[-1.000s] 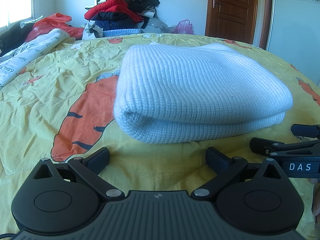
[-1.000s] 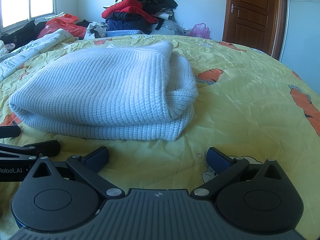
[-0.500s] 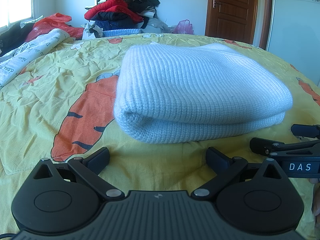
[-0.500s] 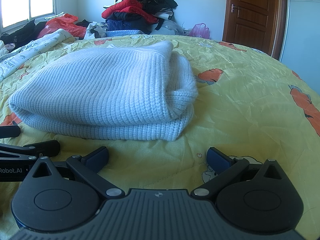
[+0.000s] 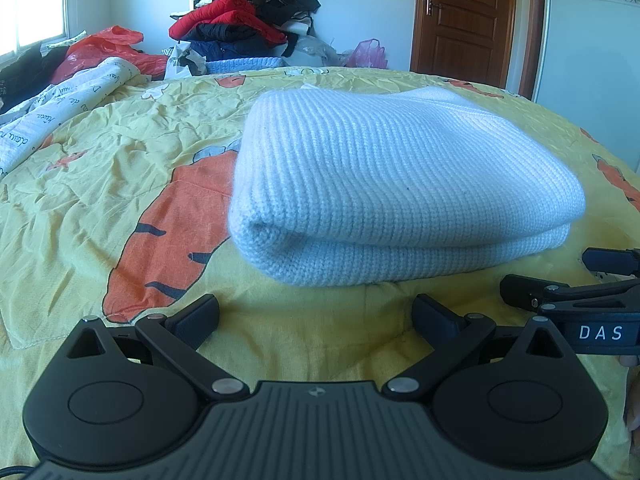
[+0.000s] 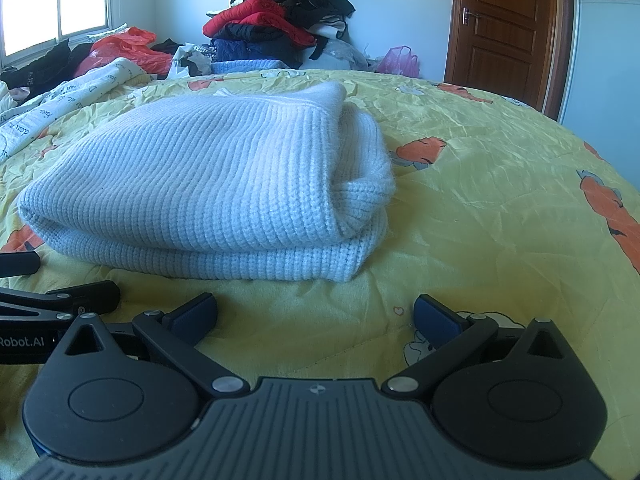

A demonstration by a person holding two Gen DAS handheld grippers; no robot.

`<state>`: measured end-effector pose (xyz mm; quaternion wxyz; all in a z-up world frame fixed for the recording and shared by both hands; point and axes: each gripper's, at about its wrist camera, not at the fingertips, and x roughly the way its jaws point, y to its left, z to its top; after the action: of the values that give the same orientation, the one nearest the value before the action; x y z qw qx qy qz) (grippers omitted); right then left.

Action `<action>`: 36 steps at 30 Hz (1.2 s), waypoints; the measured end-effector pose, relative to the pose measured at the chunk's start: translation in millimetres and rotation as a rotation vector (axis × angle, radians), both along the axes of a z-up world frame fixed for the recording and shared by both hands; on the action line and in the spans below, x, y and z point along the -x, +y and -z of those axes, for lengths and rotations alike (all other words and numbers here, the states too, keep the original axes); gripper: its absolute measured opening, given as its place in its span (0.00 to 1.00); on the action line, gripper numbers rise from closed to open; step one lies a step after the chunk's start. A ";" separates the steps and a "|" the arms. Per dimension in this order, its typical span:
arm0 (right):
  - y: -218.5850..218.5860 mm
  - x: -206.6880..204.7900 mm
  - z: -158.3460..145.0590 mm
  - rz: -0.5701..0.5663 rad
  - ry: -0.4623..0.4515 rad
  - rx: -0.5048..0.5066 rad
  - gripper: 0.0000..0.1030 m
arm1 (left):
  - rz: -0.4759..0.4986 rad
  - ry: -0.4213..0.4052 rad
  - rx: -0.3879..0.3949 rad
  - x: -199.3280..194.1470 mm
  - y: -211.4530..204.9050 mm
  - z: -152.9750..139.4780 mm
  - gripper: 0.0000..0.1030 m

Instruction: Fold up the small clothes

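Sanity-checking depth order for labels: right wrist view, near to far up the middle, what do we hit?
right gripper, open and empty → bare yellow bedsheet → folded white knit sweater → pile of clothes against the back wall.

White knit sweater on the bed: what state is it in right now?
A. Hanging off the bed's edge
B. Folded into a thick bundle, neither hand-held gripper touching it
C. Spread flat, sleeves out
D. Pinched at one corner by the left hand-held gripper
B. The white knit sweater lies doubled over on the yellow bedspread, and the left hand-held gripper and right hand-held gripper sit open, short of it.
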<state>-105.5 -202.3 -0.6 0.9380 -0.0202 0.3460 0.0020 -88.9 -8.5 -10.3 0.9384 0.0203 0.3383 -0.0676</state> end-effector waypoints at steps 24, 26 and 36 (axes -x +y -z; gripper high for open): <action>-14.0 68.9 -44.6 0.042 -0.068 -0.192 1.00 | 0.012 -0.059 0.133 66.4 12.3 -60.2 1.00; -10.7 70.4 -45.7 0.036 -0.077 -0.172 1.00 | 0.005 -0.050 0.136 65.5 13.2 -62.3 1.00; -8.0 72.3 -37.4 0.041 -0.052 -0.171 1.00 | -0.022 -0.146 0.121 88.2 12.8 -65.6 1.00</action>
<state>-177.8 -210.3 36.8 0.9449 0.0668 0.3204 0.0117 -177.1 4.3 55.3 0.9607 -0.0353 0.2647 -0.0762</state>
